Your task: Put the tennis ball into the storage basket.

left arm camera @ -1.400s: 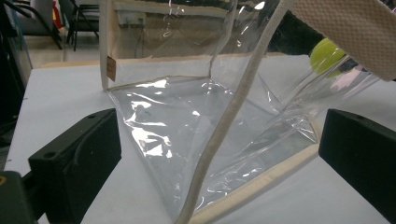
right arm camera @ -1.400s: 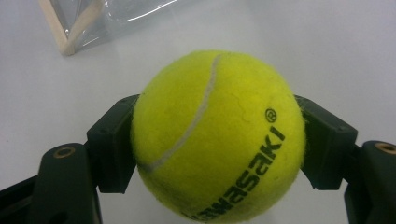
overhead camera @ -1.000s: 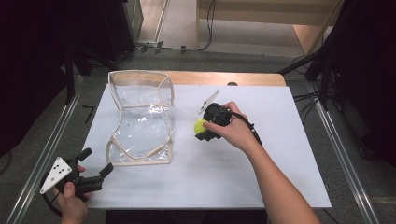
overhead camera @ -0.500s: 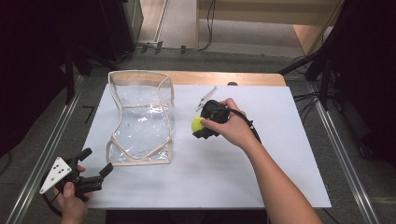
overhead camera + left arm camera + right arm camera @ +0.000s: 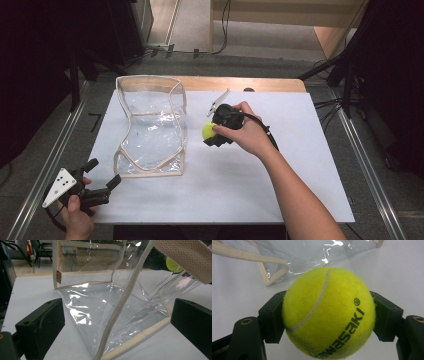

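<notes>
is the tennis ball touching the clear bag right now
Apart. The high view shows bare white table between the tennis ball, held in the right gripper, and the clear bag.

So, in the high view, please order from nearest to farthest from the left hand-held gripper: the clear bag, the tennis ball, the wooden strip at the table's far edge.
From the left hand-held gripper:
1. Clear bag, just beyond it, up and to the right.
2. Tennis ball, mid-table, held in the right hand-held gripper.
3. Wooden strip, along the far edge.
</notes>
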Tool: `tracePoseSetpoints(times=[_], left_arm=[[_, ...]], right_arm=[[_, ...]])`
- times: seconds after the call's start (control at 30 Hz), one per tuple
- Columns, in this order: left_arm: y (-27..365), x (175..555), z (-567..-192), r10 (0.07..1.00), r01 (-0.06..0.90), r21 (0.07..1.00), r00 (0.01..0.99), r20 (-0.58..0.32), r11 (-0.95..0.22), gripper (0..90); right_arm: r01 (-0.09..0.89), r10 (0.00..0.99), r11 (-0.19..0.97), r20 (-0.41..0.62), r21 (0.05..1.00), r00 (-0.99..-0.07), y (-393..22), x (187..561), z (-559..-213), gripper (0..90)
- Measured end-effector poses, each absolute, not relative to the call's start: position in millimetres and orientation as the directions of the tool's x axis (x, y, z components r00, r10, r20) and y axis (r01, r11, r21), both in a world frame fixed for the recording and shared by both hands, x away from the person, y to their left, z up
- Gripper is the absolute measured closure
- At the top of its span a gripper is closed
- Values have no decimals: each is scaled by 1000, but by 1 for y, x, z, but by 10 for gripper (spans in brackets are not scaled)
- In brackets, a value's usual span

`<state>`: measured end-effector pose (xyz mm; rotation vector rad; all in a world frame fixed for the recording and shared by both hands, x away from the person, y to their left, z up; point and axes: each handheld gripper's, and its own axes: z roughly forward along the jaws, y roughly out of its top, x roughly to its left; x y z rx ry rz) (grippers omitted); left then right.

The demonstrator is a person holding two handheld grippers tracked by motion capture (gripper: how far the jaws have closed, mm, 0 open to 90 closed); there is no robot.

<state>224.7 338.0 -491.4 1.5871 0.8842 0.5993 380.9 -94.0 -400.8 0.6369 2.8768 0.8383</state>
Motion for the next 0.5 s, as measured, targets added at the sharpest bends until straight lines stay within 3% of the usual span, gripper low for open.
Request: tracePoseSetpoints(times=[0.5], left_arm=[[338, 225, -491, 808, 217, 975, 583, -86, -53, 0]], right_arm=[[361, 405, 761, 40, 538, -914, -92, 379, -384, 230]])
